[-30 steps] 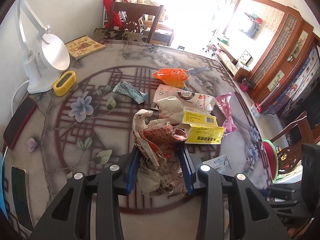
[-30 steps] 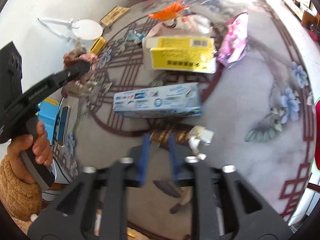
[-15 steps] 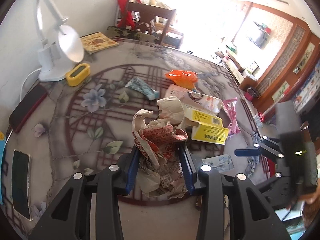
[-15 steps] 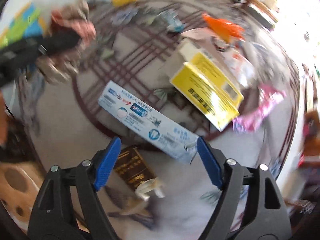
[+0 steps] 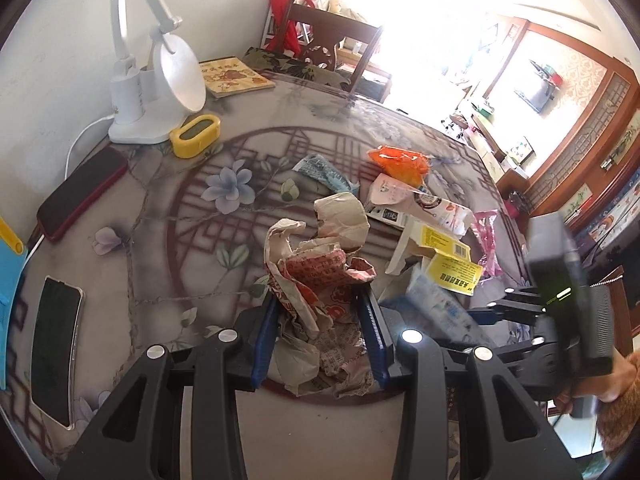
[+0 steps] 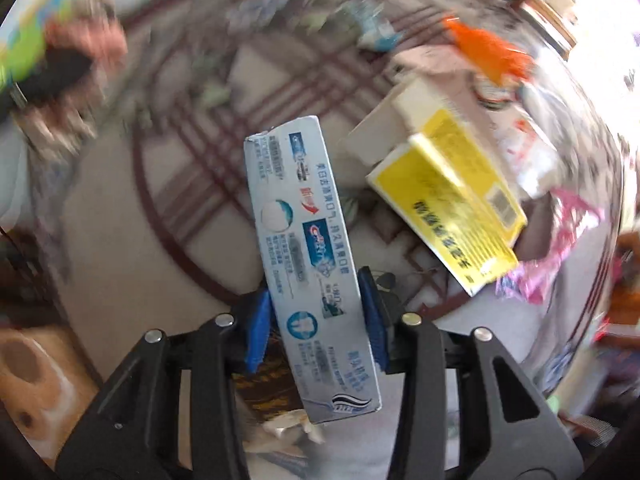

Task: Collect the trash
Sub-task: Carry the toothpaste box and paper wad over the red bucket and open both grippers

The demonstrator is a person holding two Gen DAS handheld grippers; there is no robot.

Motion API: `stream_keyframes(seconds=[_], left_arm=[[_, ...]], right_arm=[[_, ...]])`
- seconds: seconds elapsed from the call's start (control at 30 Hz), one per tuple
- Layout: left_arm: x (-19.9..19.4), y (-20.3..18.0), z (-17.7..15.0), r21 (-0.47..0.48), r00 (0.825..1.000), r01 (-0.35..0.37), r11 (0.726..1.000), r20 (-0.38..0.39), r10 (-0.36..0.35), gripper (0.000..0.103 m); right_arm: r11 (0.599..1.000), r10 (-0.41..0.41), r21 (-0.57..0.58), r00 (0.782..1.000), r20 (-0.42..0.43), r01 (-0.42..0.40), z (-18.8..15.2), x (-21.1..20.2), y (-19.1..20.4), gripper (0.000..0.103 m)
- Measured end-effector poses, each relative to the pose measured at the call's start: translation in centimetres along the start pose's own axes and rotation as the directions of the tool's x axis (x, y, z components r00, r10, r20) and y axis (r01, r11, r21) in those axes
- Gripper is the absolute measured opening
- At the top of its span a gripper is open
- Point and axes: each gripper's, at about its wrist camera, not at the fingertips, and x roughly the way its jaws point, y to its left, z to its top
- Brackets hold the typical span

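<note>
My left gripper (image 5: 320,336) is shut on a crumpled wad of red-printed paper (image 5: 320,272), held above the patterned table (image 5: 168,248). My right gripper (image 6: 316,316) is closing, and its blue pads press both long sides of a pale blue toothpaste box (image 6: 308,240). In the left wrist view that box (image 5: 436,300) and the right gripper (image 5: 492,312) show blurred at the right. A yellow carton (image 6: 460,208) lies beside the box. An orange wrapper (image 5: 400,160), a pink wrapper (image 5: 486,236), a blue wrapper (image 5: 324,172) and a white pouch (image 5: 416,200) lie farther back.
A white desk lamp (image 5: 160,80), a yellow clock (image 5: 196,136), a red phone (image 5: 80,196), a second phone (image 5: 56,352) and a book (image 5: 232,76) sit along the table's left and back. A wooden chair (image 5: 332,48) stands behind. A brown item (image 6: 272,384) lies under the right gripper.
The right gripper let go of a brown white-capped item, opened wide, rolled, and closed on the toothpaste box. The left gripper drifted sideways, still holding the paper wad.
</note>
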Motion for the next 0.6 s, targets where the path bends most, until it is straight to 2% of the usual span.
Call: stream_keyframes(seconds=[0.1, 0.27, 0.47, 0.6], left_arm=[[0.0, -1.5, 0.5, 0.021, 1.0, 0.02, 1.0, -0.002, -0.02, 0.036], [0.2, -6.2, 1.2, 0.095, 0.996, 0.087, 0.992, -0.007, -0.087, 0.036], [0.8, -13.2, 1.2, 0.178, 0.982, 0.19, 0.965, -0.035, -0.187, 0.036], [1.3, -18.5, 0.5, 0.232, 0.968, 0.251, 0.94, -0.059, -0.244, 0.036]], right_arm=[[0.986, 0.067, 0.145, 0.99, 0.125, -0.085, -2.0, -3.3, -1.8, 0.04], [0.911, 0.067, 0.369, 0.949, 0.308, -0.184, -6.7, -8.6, -4.8, 0.04], [0.794, -0.032, 0.553, 0.893, 0.449, -0.25, -13.3, -13.9, -8.6, 0.04], [0.747, -0.11, 0.614, 0.862, 0.494, -0.256, -16.6, -16.5, -11.4, 0.04]])
